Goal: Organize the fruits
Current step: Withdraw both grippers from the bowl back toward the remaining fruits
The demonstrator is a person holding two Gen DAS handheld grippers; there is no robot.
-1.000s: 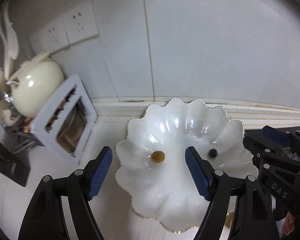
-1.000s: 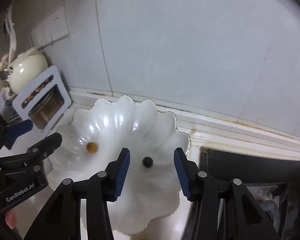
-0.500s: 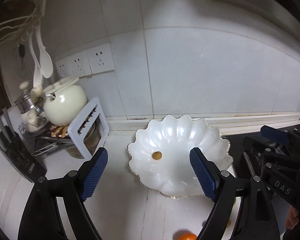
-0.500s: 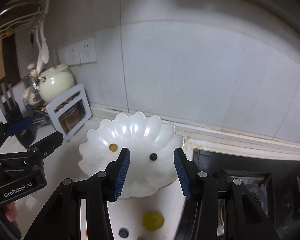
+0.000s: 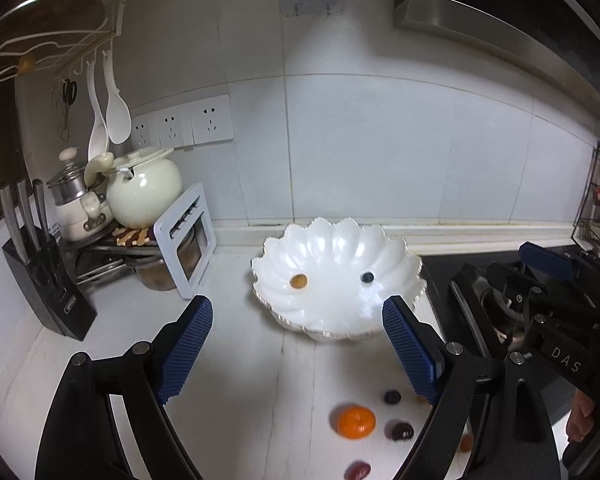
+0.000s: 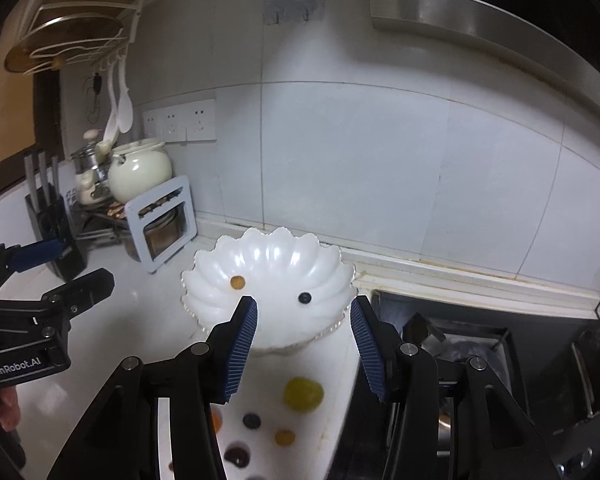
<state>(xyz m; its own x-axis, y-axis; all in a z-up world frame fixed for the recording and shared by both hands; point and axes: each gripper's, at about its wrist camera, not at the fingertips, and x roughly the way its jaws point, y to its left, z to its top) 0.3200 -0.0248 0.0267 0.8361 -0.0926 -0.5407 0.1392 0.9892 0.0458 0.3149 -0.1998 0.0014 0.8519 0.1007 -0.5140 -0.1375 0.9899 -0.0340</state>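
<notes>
A white scalloped bowl stands on the counter by the wall. It holds a small orange fruit and a blueberry. Loose fruits lie on the counter in front of it: a tangerine, dark berries, a yellow-green fruit and a small orange one. My left gripper is open and empty, above the counter, short of the bowl. My right gripper is open and empty, above the loose fruits.
A white rack with a cream pot stands at the left. A knife block is further left. A black stove lies right of the bowl. Tiled wall behind.
Both grippers have pulled back and up from the bowl. The bowl now looks smaller and the loose fruits on the counter have come into view.
</notes>
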